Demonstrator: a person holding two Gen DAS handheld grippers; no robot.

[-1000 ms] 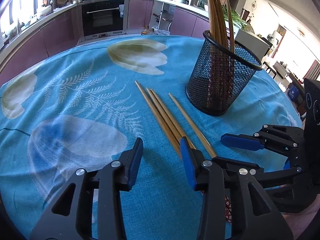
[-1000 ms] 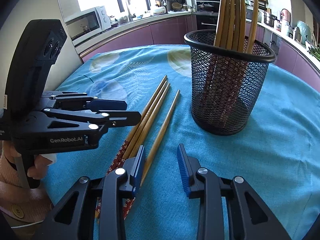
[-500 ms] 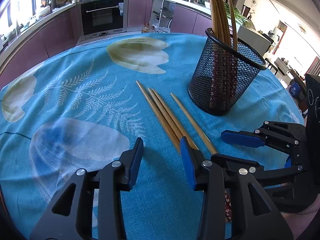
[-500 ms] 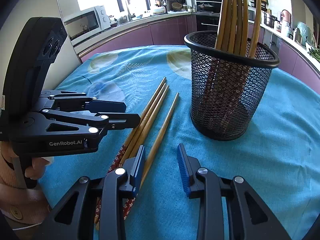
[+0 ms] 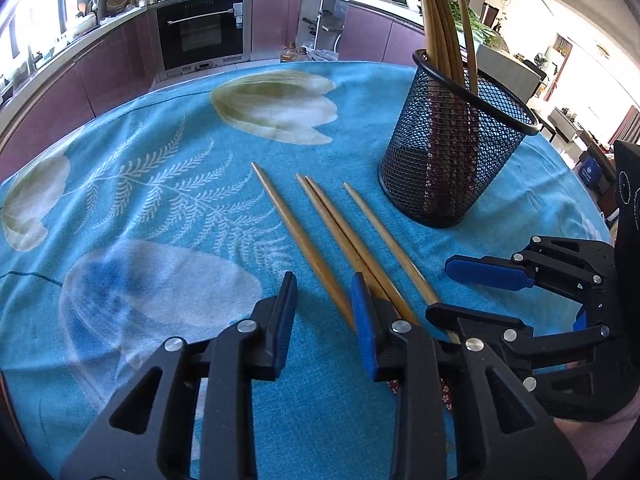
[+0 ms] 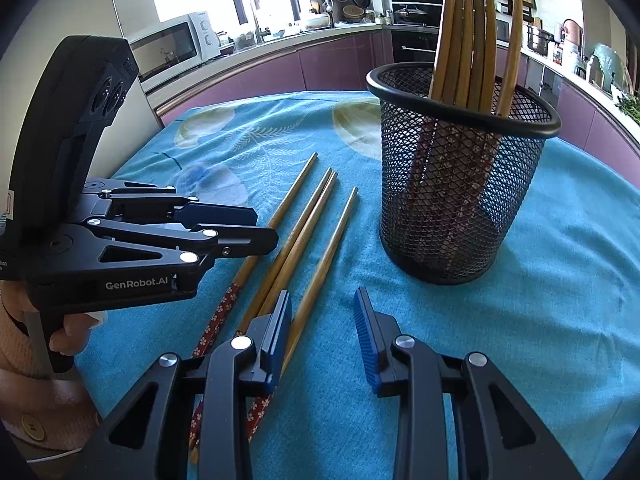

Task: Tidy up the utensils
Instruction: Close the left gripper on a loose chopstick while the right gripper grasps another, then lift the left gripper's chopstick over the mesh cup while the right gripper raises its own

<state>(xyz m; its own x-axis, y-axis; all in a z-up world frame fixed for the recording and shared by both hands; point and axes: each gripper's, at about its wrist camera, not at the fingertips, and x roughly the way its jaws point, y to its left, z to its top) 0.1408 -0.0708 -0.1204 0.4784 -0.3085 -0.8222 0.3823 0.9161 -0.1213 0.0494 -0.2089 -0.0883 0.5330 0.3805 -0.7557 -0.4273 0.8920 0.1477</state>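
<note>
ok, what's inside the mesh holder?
The mesh holder has wooden chopsticks standing in it, tips up, patterned red ends down behind the mesh. Their exact count and the holder's floor are hidden by the mesh.

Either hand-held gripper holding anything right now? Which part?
Nothing held. The left hand-held gripper is closing with the leftmost chopstick between its jaws, near mid-shaft, pads not yet touching. The right hand-held gripper is empty.

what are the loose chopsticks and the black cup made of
Chopsticks: probably bamboo or wood, smooth tan shafts with faint grain; red floral handle ends, painted or wrapped, can't tell which. Cup: looks like black coated metal mesh, see-through diamond lattice under a solid rolled rim.
</note>
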